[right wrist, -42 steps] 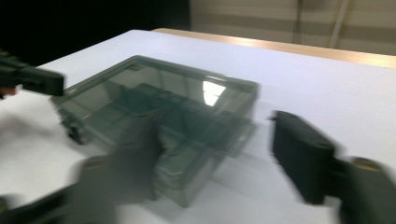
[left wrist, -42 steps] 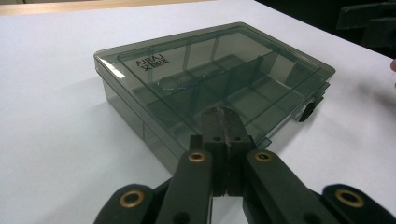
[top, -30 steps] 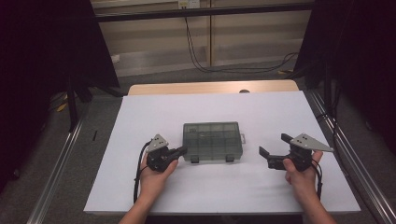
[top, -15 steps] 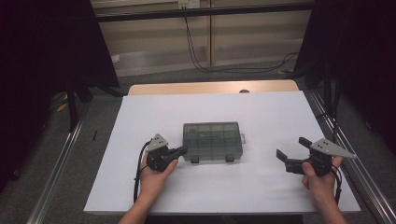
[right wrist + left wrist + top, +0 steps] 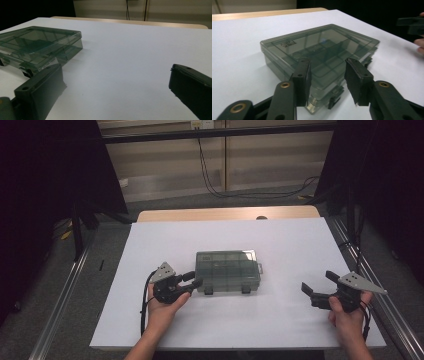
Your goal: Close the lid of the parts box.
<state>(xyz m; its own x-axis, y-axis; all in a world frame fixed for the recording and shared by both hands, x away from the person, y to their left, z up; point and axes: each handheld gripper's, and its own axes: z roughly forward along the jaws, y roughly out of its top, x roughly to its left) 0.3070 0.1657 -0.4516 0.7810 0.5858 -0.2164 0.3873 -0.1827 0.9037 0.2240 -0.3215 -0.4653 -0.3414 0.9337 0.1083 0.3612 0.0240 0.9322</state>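
Two tongs: one per hand, both low over the bench [image 5: 280, 245]
Box: smoky see-through case [image 5: 227, 271], lid down, sitting mid-bench on the white sheet, latches facing the person; dividers show through the lid in the left gripper view [image 5: 319, 53]
Left tongs [image 5: 192, 281]: jaws a narrow gap apart, holding nothing, tips right at the box's near-left corner
Right tongs [image 5: 316, 284]: jaws spread wide, holding nothing, well off to the box's right near the sheet's edge
Right gripper view: box [image 5: 40, 45] sits far left
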